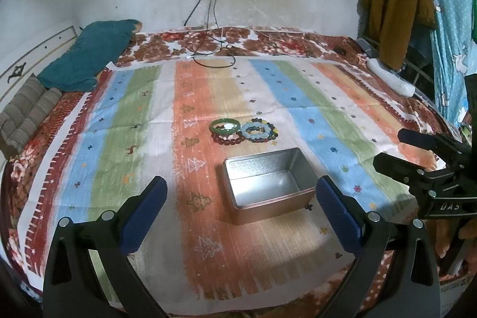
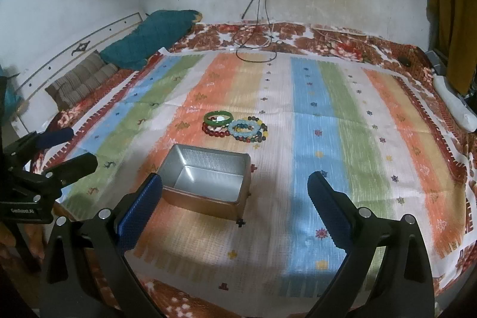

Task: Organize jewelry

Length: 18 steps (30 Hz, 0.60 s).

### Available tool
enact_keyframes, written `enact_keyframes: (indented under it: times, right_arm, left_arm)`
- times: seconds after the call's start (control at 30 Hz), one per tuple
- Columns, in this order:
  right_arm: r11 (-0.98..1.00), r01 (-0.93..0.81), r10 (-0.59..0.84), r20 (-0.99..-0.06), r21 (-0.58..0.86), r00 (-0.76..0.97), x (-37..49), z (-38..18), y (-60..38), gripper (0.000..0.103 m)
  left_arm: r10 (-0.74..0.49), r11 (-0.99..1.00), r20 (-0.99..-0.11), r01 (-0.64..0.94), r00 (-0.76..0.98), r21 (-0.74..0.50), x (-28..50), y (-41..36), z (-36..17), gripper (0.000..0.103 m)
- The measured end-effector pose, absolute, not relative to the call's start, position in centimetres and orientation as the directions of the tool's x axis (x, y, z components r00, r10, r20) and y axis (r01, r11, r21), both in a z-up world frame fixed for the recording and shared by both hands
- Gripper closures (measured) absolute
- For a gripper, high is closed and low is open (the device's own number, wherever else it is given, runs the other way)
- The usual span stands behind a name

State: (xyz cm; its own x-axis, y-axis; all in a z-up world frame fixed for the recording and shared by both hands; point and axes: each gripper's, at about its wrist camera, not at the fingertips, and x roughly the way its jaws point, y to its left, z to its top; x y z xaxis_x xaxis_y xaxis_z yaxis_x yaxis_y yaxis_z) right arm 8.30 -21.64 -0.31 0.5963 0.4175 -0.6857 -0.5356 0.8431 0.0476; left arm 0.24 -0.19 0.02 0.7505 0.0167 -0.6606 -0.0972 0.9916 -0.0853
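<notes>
Nearest to you, your left gripper (image 1: 241, 209) stands wide open at the bottom of the left wrist view: black arms, blue ribbed pads, nothing between them, nothing touched. Your right gripper (image 2: 235, 210) is likewise spread wide and empty; in the right wrist view its left pad overlaps the near left corner of the tin, though contact cannot be judged from the picture.

Just beyond the fingertips, centre frame, sits the tin box (image 1: 268, 187): rectangular, lidless, dull silver metal with a finely stippled inner wall, empty inside. It rests on the striped cloth (image 1: 190, 97), a woven-looking sheet in orange, tan, blue, green and white bands printed with small trees, deer and crosses.

Behind the tin, a short way apart from it, lies the jewelry in one touching cluster. The green bangle (image 1: 225, 125) is smooth and solid, lying partly on a dark red bead bracelet (image 1: 229, 140). To its right, a pale blue bead bracelet (image 1: 253, 130) rests on a dark multicoloured bead bracelet (image 1: 272, 130).

Farther back, upper left: a teal pillow (image 1: 86, 55), quilted surface. Black cables (image 1: 208, 5) run down the white wall onto the bed.
</notes>
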Motion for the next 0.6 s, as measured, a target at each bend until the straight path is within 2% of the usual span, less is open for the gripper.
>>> enact_keyframes:
  times: [0.4,0.6]
  right_arm:
    - [0.857,-0.514,0.388,-0.707,0.039,0.592,9.0,-0.4,-21.1,0.004]
    - [0.861,-0.507,0.383,-0.718,0.048,0.581,10.1,-0.5,-20.7,0.004]
  left_arm:
    - [0.043,0.982,-0.682,-0.156,0.73,-0.105,0.8,1.0,-0.2,0.006]
    - [0.069,0.984,-0.694,-0.164,0.716,-0.072,1.6,0.8,-0.4,0.006]
